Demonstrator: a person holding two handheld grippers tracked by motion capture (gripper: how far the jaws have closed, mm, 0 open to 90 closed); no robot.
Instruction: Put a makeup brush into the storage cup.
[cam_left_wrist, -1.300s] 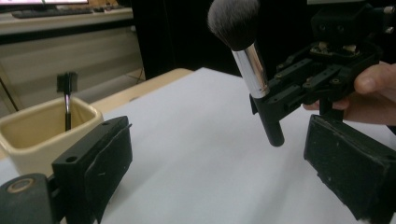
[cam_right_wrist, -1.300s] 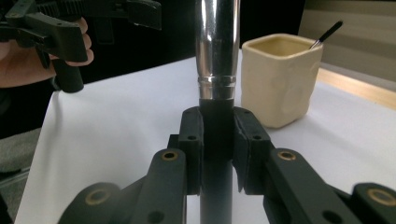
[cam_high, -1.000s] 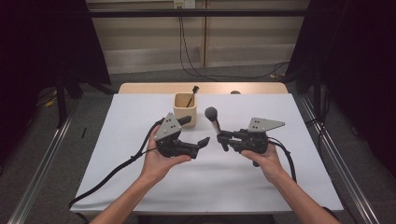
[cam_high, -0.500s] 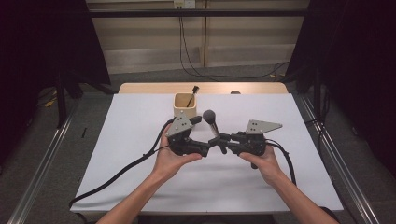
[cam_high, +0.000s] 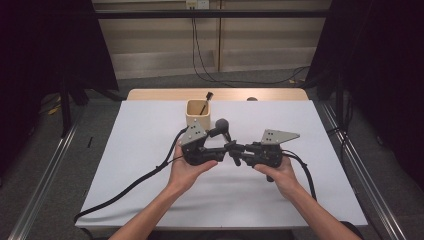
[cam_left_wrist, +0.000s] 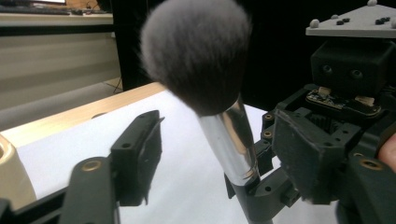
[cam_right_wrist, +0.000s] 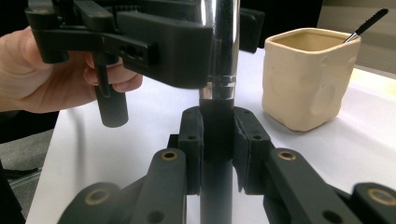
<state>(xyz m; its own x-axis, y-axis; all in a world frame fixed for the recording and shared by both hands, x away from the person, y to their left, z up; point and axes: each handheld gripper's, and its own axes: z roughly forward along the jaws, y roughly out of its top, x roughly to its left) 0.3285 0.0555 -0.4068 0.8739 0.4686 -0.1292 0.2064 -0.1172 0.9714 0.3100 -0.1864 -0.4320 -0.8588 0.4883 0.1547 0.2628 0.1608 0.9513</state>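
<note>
The brush (cam_right_wrist: 217, 88) stands upright just in front of the cup (cam_high: 198, 113), its dark handle pinched between the pressed-together jaws of the right gripper (cam_right_wrist: 218, 140). The left gripper (cam_left_wrist: 196, 154) has its jaws spread around the brush's silver ferrule, one jaw clear of it on the cup side; whether the other touches cannot be told. Both grippers (cam_high: 224, 149) meet above the white table (cam_high: 140, 135), near the cup, which holds a thin dark tool (cam_high: 205, 97).

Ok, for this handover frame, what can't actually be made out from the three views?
- Makeup brush: handle's lower end cut off by right gripper view's bottom edge.
- Left gripper: whether its jaws touch the ferrule; too small from above.
- Cup: contents hidden by its wall, bar one thin brush.
</note>
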